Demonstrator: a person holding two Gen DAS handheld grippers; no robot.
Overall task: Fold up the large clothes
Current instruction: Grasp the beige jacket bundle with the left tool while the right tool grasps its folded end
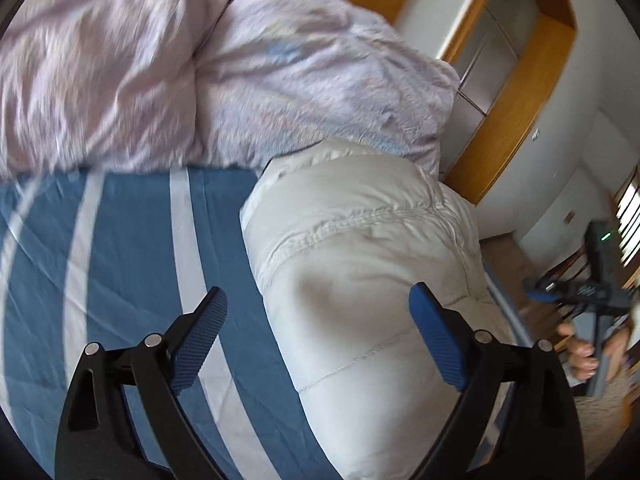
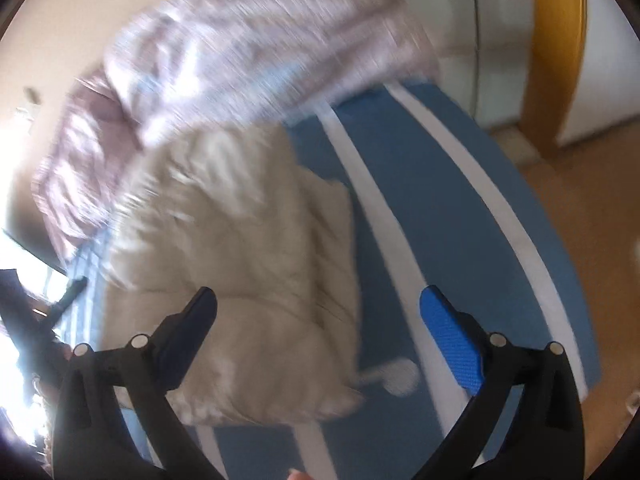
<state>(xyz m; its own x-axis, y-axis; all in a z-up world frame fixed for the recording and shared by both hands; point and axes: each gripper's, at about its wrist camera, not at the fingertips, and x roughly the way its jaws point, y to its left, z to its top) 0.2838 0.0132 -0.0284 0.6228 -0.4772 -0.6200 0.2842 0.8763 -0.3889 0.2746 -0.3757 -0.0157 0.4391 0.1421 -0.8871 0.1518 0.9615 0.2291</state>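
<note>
- My left claw (image 1: 318,312) hangs over the bed with its jaws spread wide and nothing pinched between them; the blue pads (image 1: 438,336) stand clear of the cloth below.
- My right claw (image 2: 318,308) is spread just as wide and grips nothing; its view is smeared with blur.
- The cream padded jacket (image 1: 372,280) lies folded into a thick bundle on the bed, stitched seams running across its top.
- From the right wrist view the same jacket (image 2: 248,260) sits under my left-hand finger, its edge reaching between the two fingers.
- It rests on a blue sheet with white stripes (image 1: 132,248), and its far end touches a rumpled pale pink duvet (image 1: 192,72) heaped at the head of the bed.
- A small white round thing (image 2: 396,378) lies on the sheet just beside the jacket's edge; I cannot tell what it is.
- In the left wrist view my other hand (image 1: 588,354) and its tool show at the right edge, beyond the jacket.
- Wooden door frames (image 1: 516,92) and pale walls stand past the bed.
</note>
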